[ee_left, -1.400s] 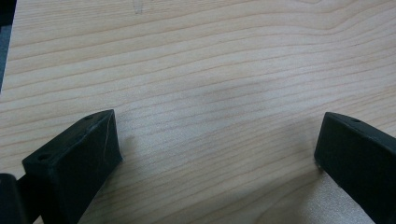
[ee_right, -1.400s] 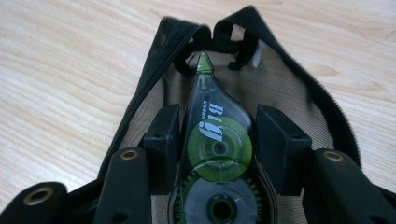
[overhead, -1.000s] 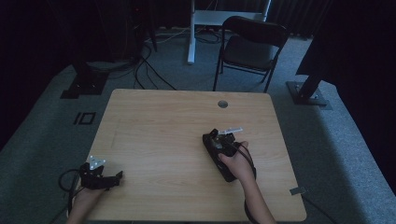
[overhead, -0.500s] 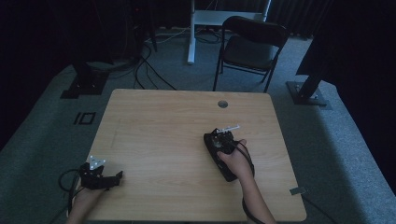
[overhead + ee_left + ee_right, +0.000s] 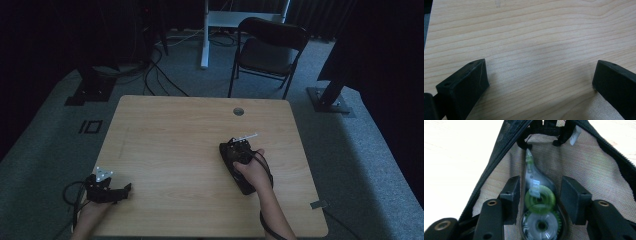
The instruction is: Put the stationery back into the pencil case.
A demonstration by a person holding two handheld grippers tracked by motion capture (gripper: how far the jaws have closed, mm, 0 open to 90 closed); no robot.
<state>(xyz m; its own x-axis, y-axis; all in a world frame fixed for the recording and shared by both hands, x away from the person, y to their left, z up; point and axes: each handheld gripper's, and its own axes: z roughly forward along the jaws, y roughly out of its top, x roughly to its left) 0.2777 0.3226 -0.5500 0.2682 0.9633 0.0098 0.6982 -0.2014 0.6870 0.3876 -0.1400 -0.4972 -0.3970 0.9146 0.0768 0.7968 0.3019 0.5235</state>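
Clear plastic correction-tape dispenser (image 5: pixel 537 207), green reels inside, lay inside the open black mesh pouch (image 5: pixel 596 170), nose pointing toward the far zip end. Right claw (image 5: pixel 540 200) straddled it, jaws parted to either side of the dispenser's body; whether the pads touched the plastic could not be settled from the right gripper view. No firm grip evident.

Change over the last second, judged from the high view: right claw (image 5: pixel 239 150) crept slightly nearer the person along the table (image 5: pixel 170 130), hand and pouch (image 5: pixel 242 170) together; the small white strip beyond its tip shifted with it. Left claw (image 5: pixel 112 192) held its place at the near left corner throughout. Reading: the right hand was settling inside the pouch, either placing the dispenser or about to take it out; which one, not decidable.

View differences: the high view gave layout only, with the pouch reading as a dark lump under the hand and its contents unreadable. The right gripper view supplied dispenser, mesh lining and zip edges. The left gripper view showed left claw (image 5: pixel 540 82) jaws wide apart over bare wood grain, holding nothing.
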